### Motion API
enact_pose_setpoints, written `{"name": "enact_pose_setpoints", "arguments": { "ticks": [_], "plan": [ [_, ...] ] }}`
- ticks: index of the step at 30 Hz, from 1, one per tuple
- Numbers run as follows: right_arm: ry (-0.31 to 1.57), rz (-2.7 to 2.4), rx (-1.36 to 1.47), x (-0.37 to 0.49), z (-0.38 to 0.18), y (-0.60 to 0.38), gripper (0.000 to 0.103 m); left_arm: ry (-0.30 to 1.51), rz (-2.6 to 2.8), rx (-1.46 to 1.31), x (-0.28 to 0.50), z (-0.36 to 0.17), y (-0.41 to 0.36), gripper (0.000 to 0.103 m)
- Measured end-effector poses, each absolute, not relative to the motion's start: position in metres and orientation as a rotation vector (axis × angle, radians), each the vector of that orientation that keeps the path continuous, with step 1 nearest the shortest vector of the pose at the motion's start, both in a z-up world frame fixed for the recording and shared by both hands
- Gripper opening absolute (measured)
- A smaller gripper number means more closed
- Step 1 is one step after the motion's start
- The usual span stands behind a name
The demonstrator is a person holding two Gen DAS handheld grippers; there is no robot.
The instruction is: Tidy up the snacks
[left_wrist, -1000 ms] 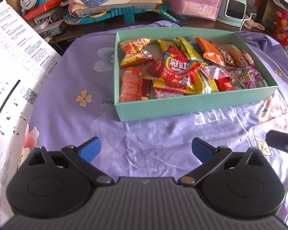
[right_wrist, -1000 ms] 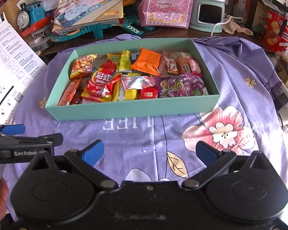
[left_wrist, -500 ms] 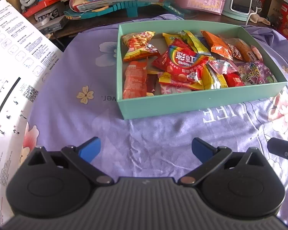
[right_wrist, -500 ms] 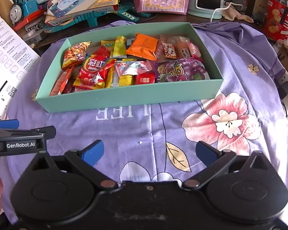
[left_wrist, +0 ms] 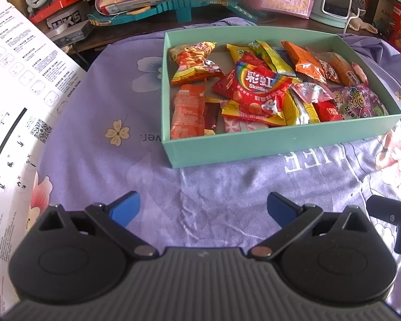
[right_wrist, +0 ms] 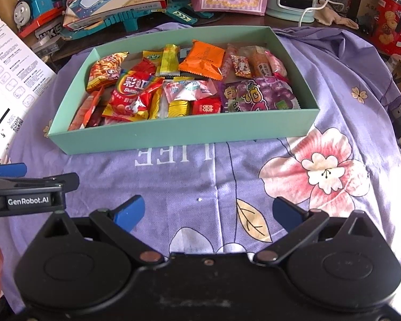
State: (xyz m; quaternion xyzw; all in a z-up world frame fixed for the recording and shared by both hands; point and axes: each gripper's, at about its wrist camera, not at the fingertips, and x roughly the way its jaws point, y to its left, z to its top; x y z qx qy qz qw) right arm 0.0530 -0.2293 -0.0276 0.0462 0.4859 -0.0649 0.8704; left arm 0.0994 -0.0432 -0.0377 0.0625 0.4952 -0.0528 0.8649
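Snacks [right_wrist: 173, 85] are lying jumbled in the box [right_wrist: 179, 133] at the cloth's [right_wrist: 227, 176] far edge. Left gripper [left_wrist: 203, 208] and right gripper [right_wrist: 207, 212] are hovering near the box's front wall, both spread wide and holding nothing. Reaching over that wall for one top packet, probably the Skittles [left_wrist: 254, 85], looks best.

One shallow mint-green cardboard box [right_wrist: 189, 133], one red Skittles candy bag [right_wrist: 132, 93], one orange foil snack packet [right_wrist: 203, 58], one purple grape gummy bag [right_wrist: 256, 95], one blue toy train [right_wrist: 30, 4], two black two-finger grippers with blue fingertip pads, left gripper [left_wrist: 203, 208], right gripper [right_wrist: 208, 212].
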Motion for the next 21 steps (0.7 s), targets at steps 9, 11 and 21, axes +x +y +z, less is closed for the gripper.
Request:
{"name": "enact_pose_setpoints", "arguments": {
  "ticks": [9, 11, 21],
  "plan": [
    [1.022, -0.139, 0.099, 0.0541, -0.0288, -0.2284, 0.103, 1.038, -0.11, 0.129, 0.0993, -0.0378, -0.0432, 0.103],
    [1.023, -0.139, 0.101, 0.0543, -0.0292, -0.2281, 0.103, 1.037, -0.113, 0.126, 0.0992, -0.0381, -0.0427, 0.103],
    [1.021, -0.137, 0.1, 0.0546, -0.0284, -0.2278, 0.103, 1.035, -0.108, 0.127, 0.0991, -0.0375, -0.0425, 0.103]
  ]
}}
